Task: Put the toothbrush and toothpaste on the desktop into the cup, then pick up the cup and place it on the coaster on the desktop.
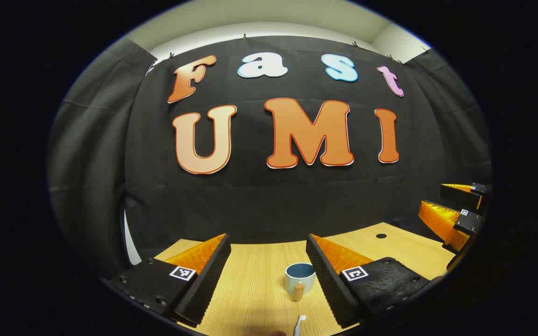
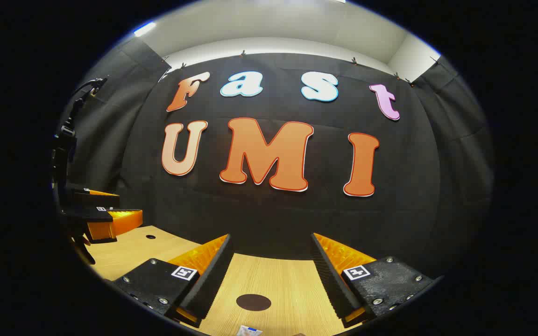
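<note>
Both your grippers, left gripper (image 1: 267, 275) and right gripper (image 2: 271, 275), gape empty above the wooden counter (image 1: 250, 298); the pale blue-lined ceramic cup (image 1: 300, 278) stands between your left fingers.

A pale cup (image 1: 300, 278) with a blue inside is seen standing upright on the wooden table (image 1: 250, 289), its brown handle turned toward the camera; it is empty. The white head of a toothbrush (image 1: 300, 324) is seen just in front of it, apart from it. A dark round coaster (image 2: 253, 302) lies flat on the table, bare. A white and blue corner, possibly the toothpaste (image 2: 249, 331), is glimpsed near it.
</note>
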Tool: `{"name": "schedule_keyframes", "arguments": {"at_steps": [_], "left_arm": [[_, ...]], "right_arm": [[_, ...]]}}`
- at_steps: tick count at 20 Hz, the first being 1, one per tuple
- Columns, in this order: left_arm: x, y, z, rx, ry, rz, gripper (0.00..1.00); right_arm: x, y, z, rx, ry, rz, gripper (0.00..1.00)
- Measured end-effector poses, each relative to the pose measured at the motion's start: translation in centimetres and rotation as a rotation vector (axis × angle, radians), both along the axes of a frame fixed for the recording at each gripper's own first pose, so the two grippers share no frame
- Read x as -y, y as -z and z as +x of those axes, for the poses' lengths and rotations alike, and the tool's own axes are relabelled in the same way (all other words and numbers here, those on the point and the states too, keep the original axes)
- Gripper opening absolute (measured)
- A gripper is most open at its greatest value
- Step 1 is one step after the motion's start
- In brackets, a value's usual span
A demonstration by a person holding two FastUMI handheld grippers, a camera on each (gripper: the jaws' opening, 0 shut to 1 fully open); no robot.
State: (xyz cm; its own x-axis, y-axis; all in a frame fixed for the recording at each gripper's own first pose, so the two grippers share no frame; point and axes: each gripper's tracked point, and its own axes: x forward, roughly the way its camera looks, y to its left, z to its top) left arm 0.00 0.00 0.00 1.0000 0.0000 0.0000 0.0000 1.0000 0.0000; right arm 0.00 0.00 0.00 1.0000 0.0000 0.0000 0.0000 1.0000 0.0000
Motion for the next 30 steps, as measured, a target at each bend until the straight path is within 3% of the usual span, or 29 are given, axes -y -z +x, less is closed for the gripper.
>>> {"name": "schedule_keyframes", "arguments": {"at_steps": [20, 30], "left_arm": [[0.8, 1.7, 0.7, -0.046, 0.012, -0.024, 0.96], [1.9, 7.0, 1.0, -0.258, 0.086, -0.029, 0.96]], "right_arm": [[-0.9, 1.2, 0.1, -0.046, -0.027, 0.010, 0.98], [-1.3, 5.6, -0.6, -0.216, -0.081, 0.005, 0.98]]}}
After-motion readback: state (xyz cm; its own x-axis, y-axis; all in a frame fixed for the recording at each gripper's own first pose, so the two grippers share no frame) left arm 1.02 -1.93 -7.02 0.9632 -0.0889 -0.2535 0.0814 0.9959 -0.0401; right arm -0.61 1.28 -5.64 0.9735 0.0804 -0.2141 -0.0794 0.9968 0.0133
